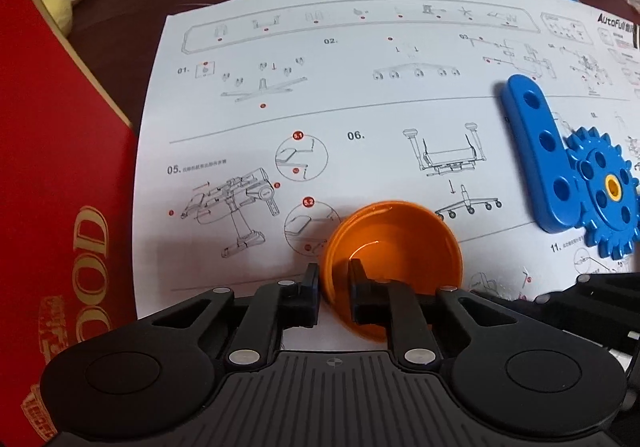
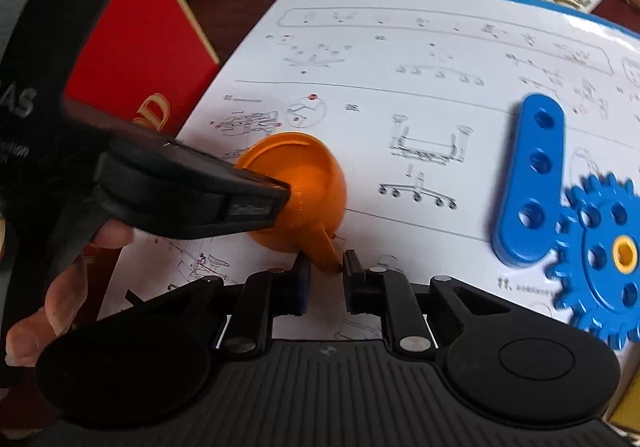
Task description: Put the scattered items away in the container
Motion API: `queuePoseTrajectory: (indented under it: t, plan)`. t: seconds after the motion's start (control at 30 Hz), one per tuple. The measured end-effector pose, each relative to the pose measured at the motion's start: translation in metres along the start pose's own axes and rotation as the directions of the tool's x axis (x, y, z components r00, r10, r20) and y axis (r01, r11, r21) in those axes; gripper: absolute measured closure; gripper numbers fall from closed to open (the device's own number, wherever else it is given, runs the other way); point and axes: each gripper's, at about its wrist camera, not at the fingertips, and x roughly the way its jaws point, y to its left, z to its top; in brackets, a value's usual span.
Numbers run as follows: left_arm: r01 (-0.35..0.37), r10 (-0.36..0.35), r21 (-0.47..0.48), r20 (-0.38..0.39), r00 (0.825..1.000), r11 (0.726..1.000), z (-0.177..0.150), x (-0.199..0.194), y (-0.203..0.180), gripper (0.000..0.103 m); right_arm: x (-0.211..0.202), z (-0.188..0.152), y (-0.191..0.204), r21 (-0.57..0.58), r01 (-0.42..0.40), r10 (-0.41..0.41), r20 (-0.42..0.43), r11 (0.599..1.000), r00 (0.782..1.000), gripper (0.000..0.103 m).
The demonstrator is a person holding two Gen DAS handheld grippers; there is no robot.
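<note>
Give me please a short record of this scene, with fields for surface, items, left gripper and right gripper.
surface: white instruction sheet
items: orange funnel, blue bar, blue gear overlapping the bar's near end
left gripper: shut on the funnel's rim, one finger inside the bowl, one outside
right gripper: fingers on either side of the funnel's spout tip; contact not clear
container: none clearly in view
beside sheet: red box
</note>
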Motion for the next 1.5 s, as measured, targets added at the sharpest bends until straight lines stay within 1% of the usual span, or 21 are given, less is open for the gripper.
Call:
queuePoseTrajectory:
  t: [0.07, 0.1, 0.13, 0.17, 0.23, 0.3, 0.33, 0.43, 0.47, 0.53, 0.6, 0.7, 0.93, 1.0, 1.1, 1.23, 1.37, 1.4, 1.5]
  plan:
    - [0.033, -0.033, -0.012, -0.006, 0.999, 0.999, -0.005, -0.002, -0.001, 0.090, -0.004, -0.002, -0.006, 0.022, -0.002, 0.002, 0.003, 1.000, 1.000, 0.086]
    - [0.042, -0.042, -0.010, -0.015, 0.999, 0.999, -0.008, -0.002, -0.003, 0.086, -0.006, -0.005, -0.009, 0.033, 0.004, -0.004, 0.005, 0.999, 1.000, 0.088]
    - [0.036, -0.037, -0.008, -0.026, 0.999, 0.999, -0.010, -0.003, -0.006, 0.074, -0.007, -0.007, -0.012, 0.043, 0.012, -0.012, 0.007, 0.999, 1.000, 0.092]
    - [0.018, -0.018, -0.001, -0.032, 0.999, 1.000, -0.011, -0.004, -0.010, 0.073, -0.009, -0.009, -0.015, 0.053, 0.017, -0.017, 0.006, 0.998, 1.000, 0.102]
    - [-0.035, 0.036, 0.049, -0.023, 0.999, 0.998, -0.016, -0.007, -0.022, 0.074, -0.010, -0.012, -0.022, 0.078, 0.023, -0.024, 0.006, 0.997, 1.000, 0.102]
    - [-0.062, 0.063, 0.095, -0.010, 0.998, 0.994, -0.021, -0.010, -0.032, 0.076, -0.013, -0.012, -0.026, 0.086, 0.026, -0.027, 0.014, 0.996, 1.000, 0.102]
    - [-0.055, 0.056, 0.097, -0.008, 0.998, 0.994, -0.022, -0.011, -0.033, 0.079, -0.015, -0.014, -0.027, 0.087, 0.023, -0.025, 0.019, 0.996, 1.000, 0.102]
    - [0.004, -0.004, 0.039, -0.021, 1.000, 0.999, -0.022, -0.010, -0.020, 0.081, -0.022, -0.018, -0.027, 0.063, 0.010, -0.013, 0.046, 0.998, 0.999, 0.102]
    - [0.025, -0.024, 0.016, -0.031, 0.999, 1.000, -0.020, -0.009, -0.015, 0.086, -0.024, -0.019, -0.027, 0.060, 0.007, -0.011, 0.063, 0.998, 0.998, 0.100]
    - [0.053, -0.054, -0.015, -0.053, 0.997, 0.998, -0.017, -0.007, -0.009, 0.089, -0.026, -0.020, -0.027, 0.063, 0.002, -0.007, 0.083, 0.998, 0.997, 0.099]
    - [0.066, -0.068, -0.027, -0.071, 0.995, 0.997, -0.014, -0.006, -0.007, 0.089, -0.026, -0.019, -0.028, 0.071, -0.001, -0.006, 0.094, 0.997, 0.996, 0.099]
    - [0.070, -0.071, -0.019, -0.092, 0.993, 0.997, -0.008, -0.004, -0.009, 0.087, -0.025, -0.018, -0.029, 0.071, 0.004, -0.011, 0.101, 0.997, 0.995, 0.099]
    - [0.085, -0.088, -0.029, -0.127, 0.988, 0.996, 0.006, 0.000, -0.007, 0.086, -0.025, -0.024, -0.027, 0.055, 0.008, -0.014, 0.113, 0.998, 0.993, 0.098]
    - [0.088, -0.094, -0.044, -0.139, 0.986, 0.995, 0.008, 0.001, -0.006, 0.086, -0.026, -0.025, -0.026, 0.053, -0.004, -0.002, 0.115, 0.999, 0.993, 0.090]
    - [0.091, -0.100, -0.062, -0.150, 0.984, 0.994, 0.011, 0.003, -0.004, 0.086, -0.028, -0.027, -0.021, 0.039, -0.010, 0.005, 0.136, 0.999, 0.991, 0.088]
    - [0.091, -0.097, -0.042, -0.149, 0.984, 0.995, 0.012, 0.003, -0.007, 0.085, -0.025, -0.026, -0.013, 0.007, 0.023, -0.023, 0.157, 1.000, 0.987, 0.088]
    - [0.108, -0.108, -0.011, -0.157, 0.982, 0.994, 0.012, 0.003, -0.007, 0.083, -0.021, -0.031, -0.007, -0.020, 0.076, -0.070, 0.219, 0.997, 0.973, 0.084]
    - [0.111, -0.109, 0.003, -0.162, 0.981, 0.994, 0.013, 0.003, -0.008, 0.085, -0.020, -0.031, -0.009, -0.012, 0.075, -0.070, 0.234, 0.997, 0.970, 0.083]
    - [0.117, -0.107, 0.043, -0.177, 0.978, 0.992, 0.017, 0.005, -0.011, 0.082, -0.017, -0.028, -0.016, 0.027, 0.054, -0.059, 0.259, 0.998, 0.964, 0.084]
